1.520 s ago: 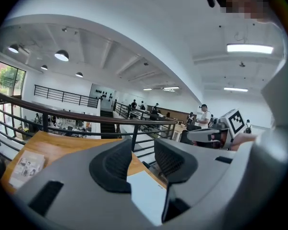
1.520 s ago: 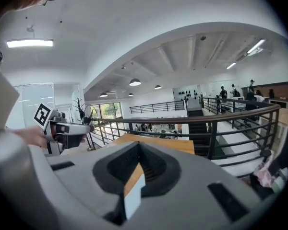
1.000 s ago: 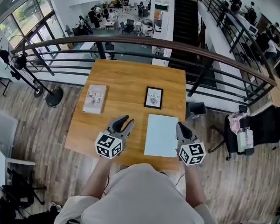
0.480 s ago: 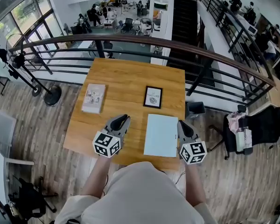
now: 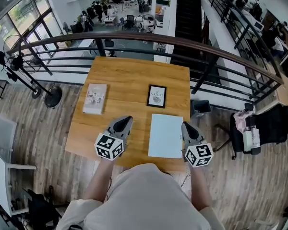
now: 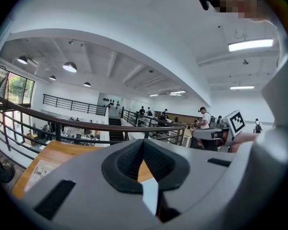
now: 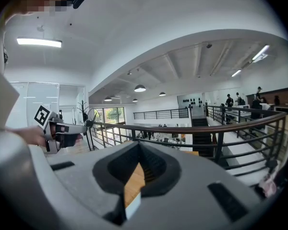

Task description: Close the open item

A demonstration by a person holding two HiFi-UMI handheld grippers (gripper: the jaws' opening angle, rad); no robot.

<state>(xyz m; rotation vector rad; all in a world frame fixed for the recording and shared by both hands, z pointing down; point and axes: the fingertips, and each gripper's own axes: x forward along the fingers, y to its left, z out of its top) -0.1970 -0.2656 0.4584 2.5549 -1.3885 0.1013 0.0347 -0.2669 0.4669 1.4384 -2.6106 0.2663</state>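
Flanking pale folder [image 5: 166,135], flat at table's [image 5: 134,80] 5 o'clock: left gripper [image 5: 126,120] just closing, jaws pressed together, empty; right gripper [image 5: 186,126] same. Risking shove of folder off near edge with blunt tips.

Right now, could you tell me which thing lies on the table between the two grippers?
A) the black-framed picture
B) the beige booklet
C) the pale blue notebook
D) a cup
C: in the head view the pale blue notebook lies flat between the left gripper and the right gripper, while the framed picture and the beige booklet sit farther from the person.
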